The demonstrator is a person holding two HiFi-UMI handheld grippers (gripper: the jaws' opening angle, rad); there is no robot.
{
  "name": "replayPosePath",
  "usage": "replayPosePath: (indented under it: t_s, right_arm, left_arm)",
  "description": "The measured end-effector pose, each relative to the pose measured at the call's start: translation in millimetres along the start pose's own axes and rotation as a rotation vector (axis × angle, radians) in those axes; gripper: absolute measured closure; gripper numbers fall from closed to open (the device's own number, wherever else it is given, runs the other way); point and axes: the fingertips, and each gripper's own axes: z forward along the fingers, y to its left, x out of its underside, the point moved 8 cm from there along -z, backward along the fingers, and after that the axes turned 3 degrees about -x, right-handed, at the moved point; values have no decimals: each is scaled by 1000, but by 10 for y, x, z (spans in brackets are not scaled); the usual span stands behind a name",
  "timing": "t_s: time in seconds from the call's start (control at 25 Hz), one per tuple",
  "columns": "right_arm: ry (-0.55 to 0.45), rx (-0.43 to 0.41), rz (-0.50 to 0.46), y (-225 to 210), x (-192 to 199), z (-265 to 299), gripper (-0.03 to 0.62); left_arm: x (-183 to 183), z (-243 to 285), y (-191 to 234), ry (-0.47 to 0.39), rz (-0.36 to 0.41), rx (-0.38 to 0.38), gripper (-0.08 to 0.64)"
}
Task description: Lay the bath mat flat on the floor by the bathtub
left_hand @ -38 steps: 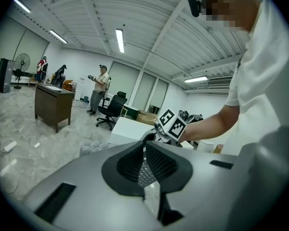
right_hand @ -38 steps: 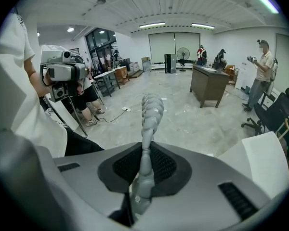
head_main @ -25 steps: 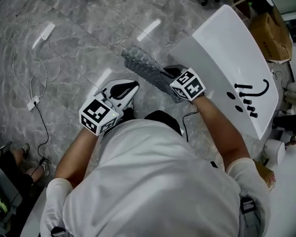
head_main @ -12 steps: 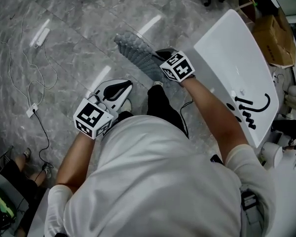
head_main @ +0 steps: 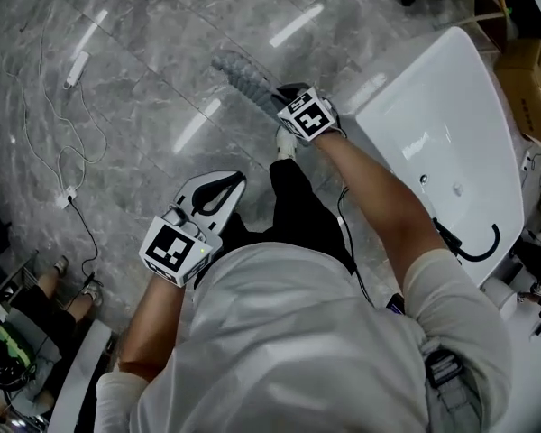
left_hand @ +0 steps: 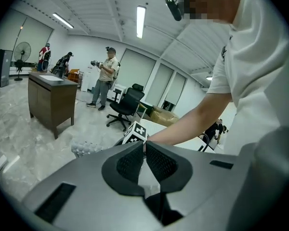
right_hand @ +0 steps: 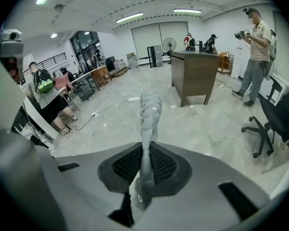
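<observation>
The right gripper (head_main: 284, 102) has swung off the bathtub (head_main: 451, 142) rim in the last 1 second and now hangs over open floor (head_main: 135, 106) just beside the tub. Its jaws are clamped on one edge of the bath mat (head_main: 241, 73), which juts out edge-on, bunched and narrower than before, not yet spread. The left gripper (head_main: 230, 183) stays back near the body, jaws pressed together on nothing. So the mat is over its spot; to my eye it needs lowering and opening out next.

Left claw (left_hand: 145, 144) shut and empty by the torso — right claw (right_hand: 145, 153), arm outstretched, clamped on the bath mat (right_hand: 150, 110)
</observation>
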Motion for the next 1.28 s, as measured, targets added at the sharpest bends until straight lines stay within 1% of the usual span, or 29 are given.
replayPosePath:
  t_s: [0.12,0.2,0.36,0.52,0.68,0.84,1.0,1.2,1.28]
  right_arm:
    - [38,-8,5,-595,216,229,539]
    - [60,5,12,-1021,402,372,538]
    - [90,62,27,-1856,719,548,538]
    - [127,149,36,-2735,965,603,537]
    - [180,206,23,-3442,1166,627,531]
    - [236,260,-10,-3945,1337,676,526]
    - [266,286,-33,-4304,1507,736,520]
    - [310,330,-66,-4747,1563,769,511]
    - [324,369,-73,-4930,1553,712,508]
  left_arm:
    - [-90,506,66,13,-33,-9,529]
    - [-139,822,101,33,-47,-7,529]
    - [-191,1334,169,73,-64,18,529]
    - [-178,1782,290,102,-79,32,529]
    - [-186,2123,404,140,-107,53,529]
    - [-144,2417,453,171,-108,75,529]
    - [-97,2642,461,197,-107,78,529]
    - [-103,2830,532,231,-110,90,529]
    - [-93,2887,527,237,-102,97,529]
